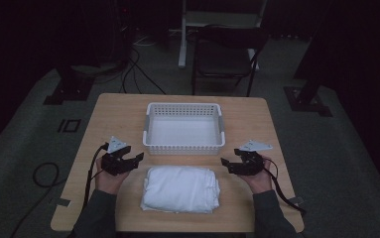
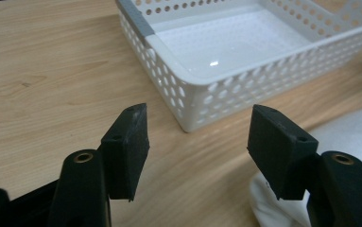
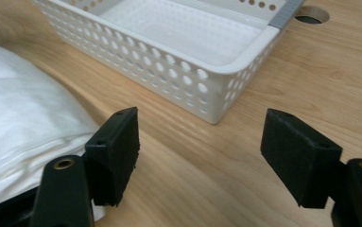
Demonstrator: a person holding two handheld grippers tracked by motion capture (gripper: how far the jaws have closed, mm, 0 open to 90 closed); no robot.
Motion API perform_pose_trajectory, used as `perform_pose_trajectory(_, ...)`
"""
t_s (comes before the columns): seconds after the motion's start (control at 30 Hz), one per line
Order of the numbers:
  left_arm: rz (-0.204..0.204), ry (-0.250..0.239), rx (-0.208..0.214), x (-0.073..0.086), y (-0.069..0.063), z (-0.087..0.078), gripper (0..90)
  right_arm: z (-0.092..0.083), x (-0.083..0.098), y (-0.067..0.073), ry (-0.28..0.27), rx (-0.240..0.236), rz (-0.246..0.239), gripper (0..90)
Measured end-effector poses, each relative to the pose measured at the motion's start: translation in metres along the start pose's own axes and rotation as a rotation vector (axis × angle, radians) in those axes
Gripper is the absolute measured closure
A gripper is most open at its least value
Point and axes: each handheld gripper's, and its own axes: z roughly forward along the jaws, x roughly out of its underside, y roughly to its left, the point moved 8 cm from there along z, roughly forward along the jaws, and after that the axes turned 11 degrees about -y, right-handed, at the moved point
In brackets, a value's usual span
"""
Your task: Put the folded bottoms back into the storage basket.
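Note:
A folded white cloth (image 1: 180,189) lies on the wooden table near its front edge, between my two grippers. Behind it stands an empty white perforated basket (image 1: 184,147). My left gripper (image 1: 132,155) rests left of the cloth, open, with nothing between its jaws. My right gripper (image 1: 228,163) rests right of the cloth, open and empty too. In the left gripper view the basket's corner (image 2: 188,124) is ahead between the jaws, and the cloth (image 2: 349,130) lies at the right. In the right gripper view the cloth (image 3: 22,118) lies at the left and the basket (image 3: 216,71) ahead.
The light wooden table (image 1: 113,116) has bare surface left and right of the basket. A round hole (image 3: 311,14) in the tabletop sits past the basket's corner. Beyond the table stand a dark chair (image 1: 224,54) and cables on the floor (image 1: 138,74).

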Motion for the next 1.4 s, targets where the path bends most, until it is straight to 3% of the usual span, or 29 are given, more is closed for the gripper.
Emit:
perform_pose_trajectory(0.23,-0.039,-0.004,0.059,0.005,-0.014,-0.004,36.3,-0.004,0.000,0.011,-0.013,-0.023,0.022,21.0)
perform_pose_trajectory(0.33,-0.033,0.007,0.078,0.009,-0.021,-0.005,34.5,-0.004,0.001,0.014,-0.010,-0.032,0.028,20.2)
perform_pose_trajectory(0.37,-0.020,0.012,0.098,0.011,-0.029,-0.005,34.5,-0.004,0.002,0.016,-0.008,-0.040,0.032,19.8)
perform_pose_trajectory(0.5,0.003,0.027,0.127,0.017,-0.044,-0.005,30.9,-0.004,0.006,0.030,-0.009,-0.095,0.057,18.5)
perform_pose_trajectory(0.57,0.006,0.028,0.139,0.018,-0.050,-0.006,30.0,-0.005,0.006,0.032,-0.010,-0.100,0.064,18.0)
perform_pose_trajectory(0.6,0.011,0.031,0.147,0.018,-0.052,-0.007,29.4,-0.005,0.008,0.038,-0.011,-0.127,0.072,17.8)
perform_pose_trajectory(0.83,-0.003,0.022,0.190,0.019,-0.067,-0.014,27.7,-0.005,0.016,0.056,0.008,-0.170,0.095,15.7)
perform_pose_trajectory(1.0,0.025,0.047,0.192,0.026,-0.077,-0.013,24.5,-0.001,0.017,0.078,0.026,-0.194,0.043,14.1)
perform_pose_trajectory(1.1,0.040,0.073,0.200,0.034,-0.082,-0.011,24.0,0.003,0.023,0.085,0.051,-0.212,0.040,13.8)
perform_pose_trajectory(1.23,0.072,0.106,0.188,0.045,-0.086,-0.008,23.7,0.009,0.036,0.090,0.094,-0.204,0.032,12.6)
perform_pose_trajectory(1.4,0.050,0.131,0.190,0.055,-0.080,-0.007,23.8,0.011,0.045,0.087,0.128,-0.191,0.047,12.5)
